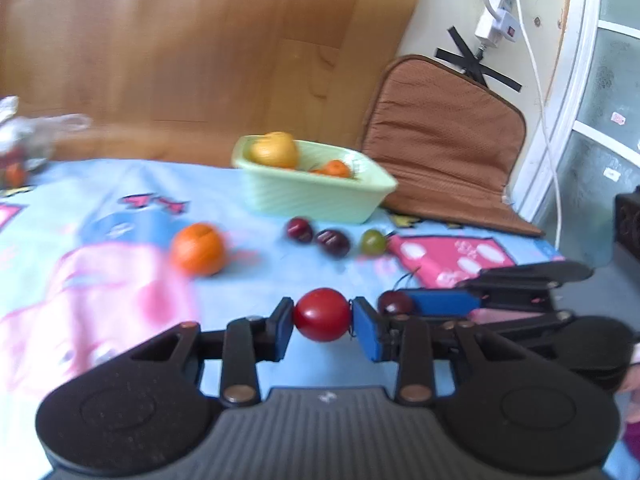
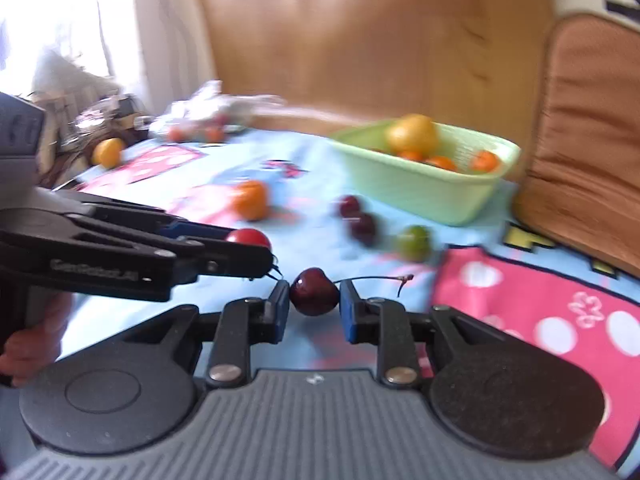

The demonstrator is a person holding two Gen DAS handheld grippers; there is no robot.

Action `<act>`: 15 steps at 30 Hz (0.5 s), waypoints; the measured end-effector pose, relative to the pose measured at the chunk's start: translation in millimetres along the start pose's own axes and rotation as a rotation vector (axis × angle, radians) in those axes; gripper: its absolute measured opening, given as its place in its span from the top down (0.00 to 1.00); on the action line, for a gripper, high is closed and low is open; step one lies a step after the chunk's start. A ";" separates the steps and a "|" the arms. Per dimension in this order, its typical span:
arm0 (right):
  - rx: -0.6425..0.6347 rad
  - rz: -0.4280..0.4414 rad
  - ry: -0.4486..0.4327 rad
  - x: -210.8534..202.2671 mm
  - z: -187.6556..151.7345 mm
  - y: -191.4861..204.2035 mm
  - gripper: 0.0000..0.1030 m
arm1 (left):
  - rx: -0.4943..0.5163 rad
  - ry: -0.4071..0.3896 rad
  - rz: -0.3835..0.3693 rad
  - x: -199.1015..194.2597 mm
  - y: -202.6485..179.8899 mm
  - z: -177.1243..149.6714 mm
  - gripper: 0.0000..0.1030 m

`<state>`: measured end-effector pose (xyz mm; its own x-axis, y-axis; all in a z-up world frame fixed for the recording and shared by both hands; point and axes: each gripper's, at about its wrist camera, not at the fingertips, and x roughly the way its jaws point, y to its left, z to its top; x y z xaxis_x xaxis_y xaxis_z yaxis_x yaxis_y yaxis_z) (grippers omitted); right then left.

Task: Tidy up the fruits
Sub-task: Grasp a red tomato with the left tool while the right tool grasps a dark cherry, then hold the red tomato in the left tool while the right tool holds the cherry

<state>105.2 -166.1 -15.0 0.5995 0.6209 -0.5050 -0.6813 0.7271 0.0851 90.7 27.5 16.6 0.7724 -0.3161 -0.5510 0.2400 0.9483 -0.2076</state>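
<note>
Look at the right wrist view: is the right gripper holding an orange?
No. The right gripper is shut on a dark cherry; the orange lies on the cloth beyond.

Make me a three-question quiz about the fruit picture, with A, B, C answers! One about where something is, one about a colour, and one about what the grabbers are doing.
1. Where is the big yellow fruit?
A. in the green basket
B. on the brown cushion
C. on the floor

2. What colour is the fruit in the left gripper?
A. green
B. red
C. yellow

3. What is the right gripper doing?
A. standing wide open
B. squeezing an orange
C. holding a dark cherry

Answers: 1 A, it pokes above the basket's rim. 2 B, a red tomato sits between the pads. 3 C, the pads press the cherry's sides.
</note>
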 end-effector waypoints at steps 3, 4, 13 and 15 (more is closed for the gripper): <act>-0.050 0.023 -0.008 1.6 -2.5 28.1 0.71 | -0.008 -0.014 0.058 -19.3 12.2 -15.0 0.69; -0.070 0.023 -0.005 4.2 -3.3 35.5 0.71 | -0.025 -0.011 0.068 -22.2 17.3 -17.7 0.69; -0.100 -0.019 0.036 20.8 -5.2 56.2 0.68 | -0.070 -0.017 0.084 -27.8 34.0 -29.6 0.68; -0.081 -0.030 0.034 20.2 -6.9 57.7 0.68 | -0.068 -0.017 0.085 -27.8 33.6 -31.1 0.68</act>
<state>75.1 -113.6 -26.2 0.6064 0.5884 -0.5348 -0.6959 0.7182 0.0011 59.0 67.3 -0.1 0.7980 -0.2340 -0.5553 0.1335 0.9673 -0.2157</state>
